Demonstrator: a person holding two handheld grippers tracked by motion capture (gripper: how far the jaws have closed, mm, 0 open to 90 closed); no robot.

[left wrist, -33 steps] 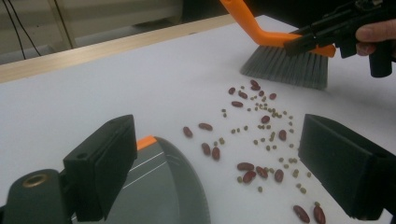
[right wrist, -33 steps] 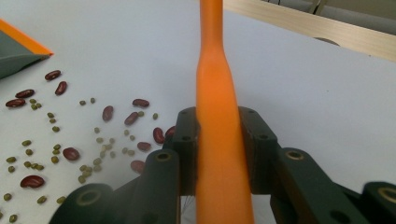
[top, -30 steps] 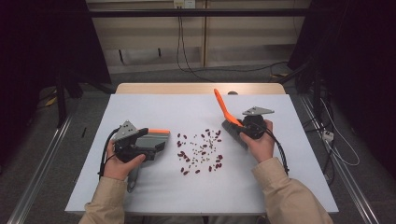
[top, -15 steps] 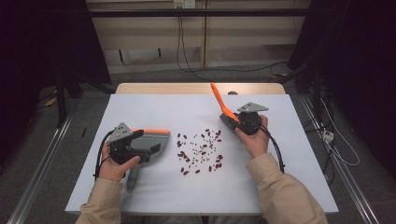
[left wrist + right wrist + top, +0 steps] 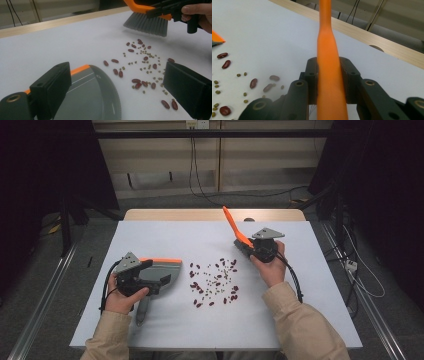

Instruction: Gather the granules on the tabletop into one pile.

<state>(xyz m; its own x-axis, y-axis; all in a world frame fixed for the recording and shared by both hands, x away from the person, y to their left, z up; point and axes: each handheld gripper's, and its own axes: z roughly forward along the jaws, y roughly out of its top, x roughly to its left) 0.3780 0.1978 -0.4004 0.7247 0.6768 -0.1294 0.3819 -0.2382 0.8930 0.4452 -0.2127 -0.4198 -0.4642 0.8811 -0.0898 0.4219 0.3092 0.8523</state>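
High view, mid-frame: I see my right gripper (image 5: 244, 246) clamping the brush (image 5: 231, 225); my left gripper (image 5: 159, 272) gapes over the dustpan (image 5: 161, 268), beans (image 5: 215, 281) between.

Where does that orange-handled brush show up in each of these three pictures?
High view: the brush is right of centre, handle slanting up and away, clamped in the right gripper.
Left gripper view: top right, grey bristles above the scattered beans.
Right gripper view: the handle runs up the middle between the jaws.
Shared landmark: the beans on the white table.
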